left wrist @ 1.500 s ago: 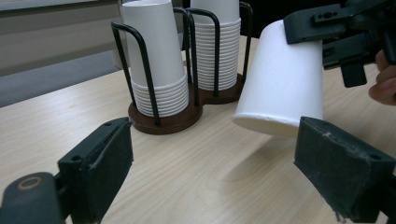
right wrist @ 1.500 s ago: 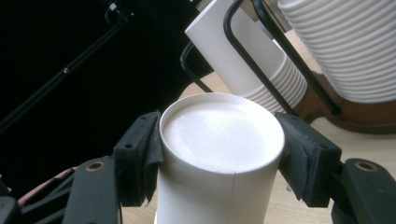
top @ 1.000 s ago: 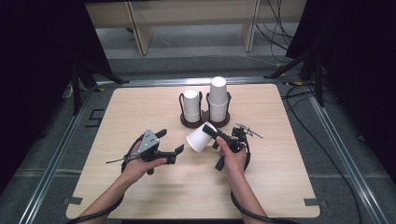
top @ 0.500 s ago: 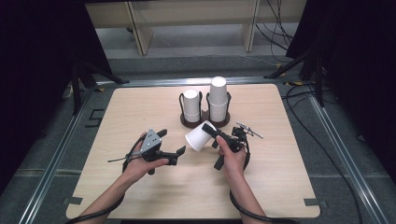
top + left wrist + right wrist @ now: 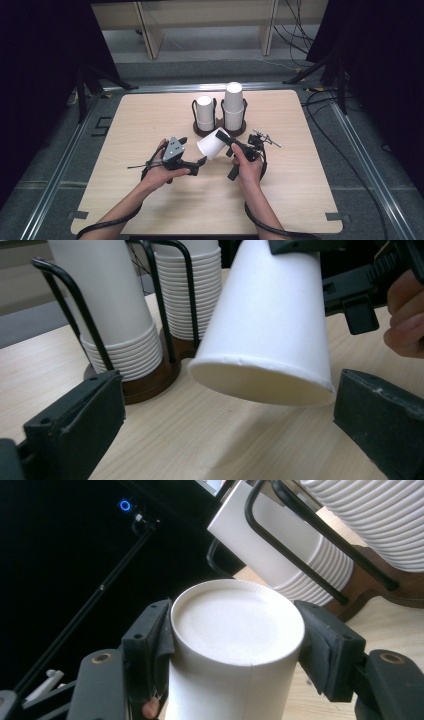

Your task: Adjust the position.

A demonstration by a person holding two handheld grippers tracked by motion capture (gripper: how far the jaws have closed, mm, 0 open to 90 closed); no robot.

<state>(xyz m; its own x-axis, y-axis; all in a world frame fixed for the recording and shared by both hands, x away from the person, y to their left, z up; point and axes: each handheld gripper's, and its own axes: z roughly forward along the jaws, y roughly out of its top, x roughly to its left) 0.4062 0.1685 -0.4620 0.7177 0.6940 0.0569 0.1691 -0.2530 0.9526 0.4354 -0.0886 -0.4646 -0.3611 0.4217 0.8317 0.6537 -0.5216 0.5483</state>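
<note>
A white paper cup point(image 5: 212, 144) lies tilted above the table, its mouth facing left. My right gripper point(image 5: 226, 140) is shut on the cup's base end; in the right gripper view both pads press the cup point(image 5: 235, 615) just below its flat bottom. My left gripper point(image 5: 192, 151) stands open just left of the cup's mouth. Its jaws have just been opening. In the left gripper view the cup's rim point(image 5: 260, 385) hangs between and ahead of the two wide-apart jaws, touching neither.
A brown wire holder point(image 5: 220, 131) behind the cup carries two stacks of white cups, a shorter one point(image 5: 204, 112) and a taller one point(image 5: 233, 105). A small metal tool point(image 5: 267, 139) lies on the wooden table point(image 5: 300, 190) right of my right gripper.
My left gripper has shifted right, closer to the cup's mouth, and its jaws stand wider. The right gripper and the cup have stayed put.
</note>
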